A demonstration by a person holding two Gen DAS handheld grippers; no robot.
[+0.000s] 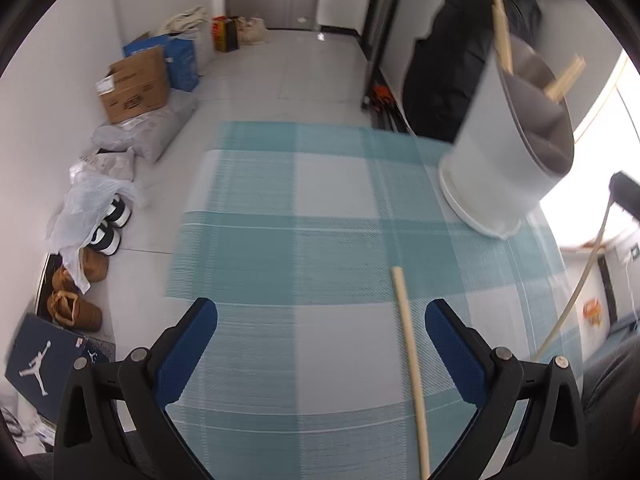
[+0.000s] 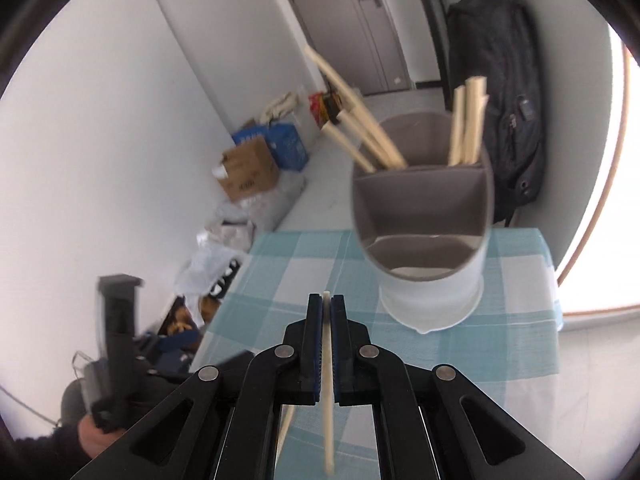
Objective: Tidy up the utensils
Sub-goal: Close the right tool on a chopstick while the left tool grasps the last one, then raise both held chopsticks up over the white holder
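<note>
A white utensil holder (image 2: 428,280) with grey inner compartments stands on the teal-checked cloth (image 2: 280,276); several wooden sticks lean out of its far compartments (image 2: 372,136). My right gripper (image 2: 326,304) is shut on a pale wooden chopstick (image 2: 328,400), held above the cloth in front of the holder. In the left wrist view the holder (image 1: 496,152) is at the upper right. My left gripper (image 1: 320,344) is open and empty, with a loose chopstick (image 1: 412,368) lying on the cloth between its fingers, nearer the right one.
The cloth-covered table (image 1: 280,240) ends at the left, where the floor holds cardboard boxes (image 1: 136,84), plastic bags (image 1: 92,200) and shoes (image 1: 76,308). A black bag (image 2: 504,100) hangs behind the holder. A bright window (image 2: 600,200) is at right.
</note>
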